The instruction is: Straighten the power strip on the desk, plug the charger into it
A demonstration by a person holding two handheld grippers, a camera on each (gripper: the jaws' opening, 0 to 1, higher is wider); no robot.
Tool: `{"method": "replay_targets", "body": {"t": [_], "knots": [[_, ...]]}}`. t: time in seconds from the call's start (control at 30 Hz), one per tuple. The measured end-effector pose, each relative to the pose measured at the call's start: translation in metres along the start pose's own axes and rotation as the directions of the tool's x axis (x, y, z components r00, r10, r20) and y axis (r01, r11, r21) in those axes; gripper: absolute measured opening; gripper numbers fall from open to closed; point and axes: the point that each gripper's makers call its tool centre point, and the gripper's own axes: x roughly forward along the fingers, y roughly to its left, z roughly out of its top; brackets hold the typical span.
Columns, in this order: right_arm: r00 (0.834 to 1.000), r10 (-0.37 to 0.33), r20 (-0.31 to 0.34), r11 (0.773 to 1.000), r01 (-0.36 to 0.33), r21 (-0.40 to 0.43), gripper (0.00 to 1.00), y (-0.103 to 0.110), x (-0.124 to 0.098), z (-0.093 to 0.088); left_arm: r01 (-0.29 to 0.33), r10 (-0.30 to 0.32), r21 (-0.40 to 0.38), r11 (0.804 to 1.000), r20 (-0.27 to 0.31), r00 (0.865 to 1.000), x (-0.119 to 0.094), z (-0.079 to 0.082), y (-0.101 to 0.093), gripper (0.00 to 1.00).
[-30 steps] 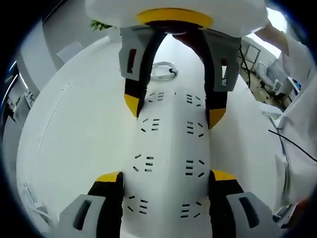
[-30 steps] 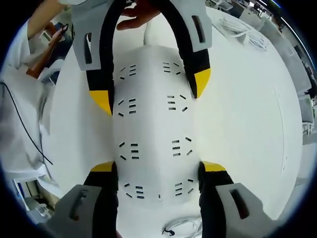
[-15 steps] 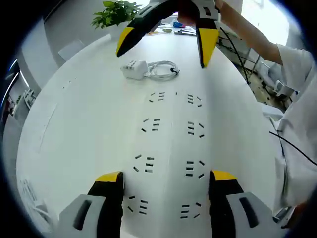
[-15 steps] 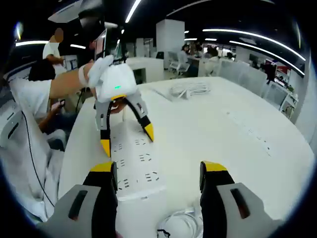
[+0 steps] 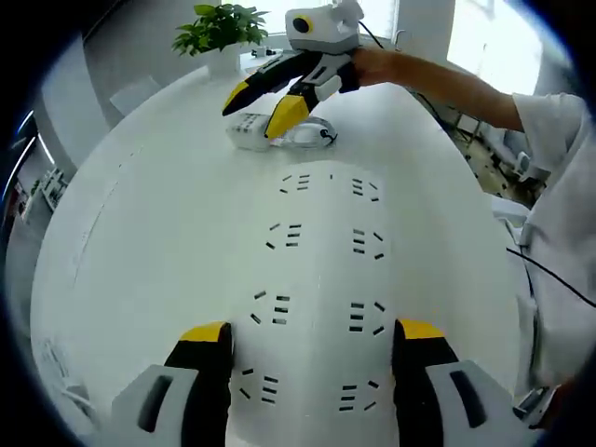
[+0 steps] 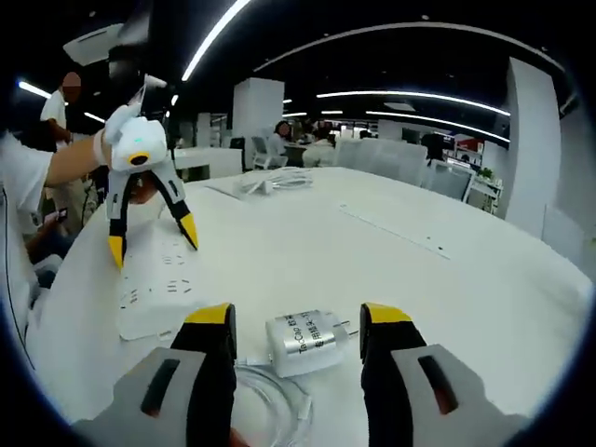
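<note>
Left gripper (image 5: 312,340) spread wide astride the near end of the power strip (image 5: 321,270), jaws flanking its two long edges, contact with them impossible to tell; strip flat on the white bench (image 5: 140,242), running straight ahead from between the jaws; beyond its far end, charger (image 5: 250,130) with coiled white cable (image 5: 312,135), right gripper (image 5: 265,98) poised over them with jaws parted, holding nothing; potted plant (image 5: 223,28) further back. Right gripper (image 6: 296,326) open wide with nothing gripped, charger (image 6: 304,341) lying between the jaw tips, cable (image 6: 275,400) looping just below it; power strip (image 6: 158,284) off to the left, left gripper (image 6: 149,237) straddling its far end.
</note>
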Motion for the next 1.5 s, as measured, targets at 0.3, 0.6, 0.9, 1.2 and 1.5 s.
{"method": "replay_targets", "body": {"t": [0.3, 0.6, 0.9, 1.2, 1.5], "knots": [[0.999, 0.043, 0.012, 0.999, -0.043, -0.01, 0.41, 0.002, 0.007, -0.007, -0.004, 0.004, -0.005, 1.0, -0.007, 1.0, 0.0, 0.0, 0.0, 0.71], [0.998, 0.051, 0.033, 0.999, -0.051, 0.005, 0.37, 0.002, 0.002, -0.007, -0.005, 0.005, -0.009, 1.0, 0.001, 1.0, 0.0, 0.001, -0.001, 0.71], [0.991, 0.131, 0.028, 0.991, -0.13, -0.022, 0.36, 0.02, -0.012, -0.012, -0.005, 0.005, -0.009, 1.0, 0.005, 1.0, 0.0, 0.001, -0.002, 0.71], [0.985, 0.171, 0.015, 0.985, -0.171, -0.035, 0.36, 0.036, -0.022, -0.014, -0.006, 0.006, -0.011, 1.0, 0.008, 1.0, 0.0, 0.001, -0.002, 0.71], [0.977, 0.214, 0.001, 0.976, -0.214, -0.052, 0.36, 0.05, -0.032, -0.017, -0.005, 0.005, -0.011, 1.0, 0.008, 1.0, 0.0, 0.001, -0.002, 0.71]]}}
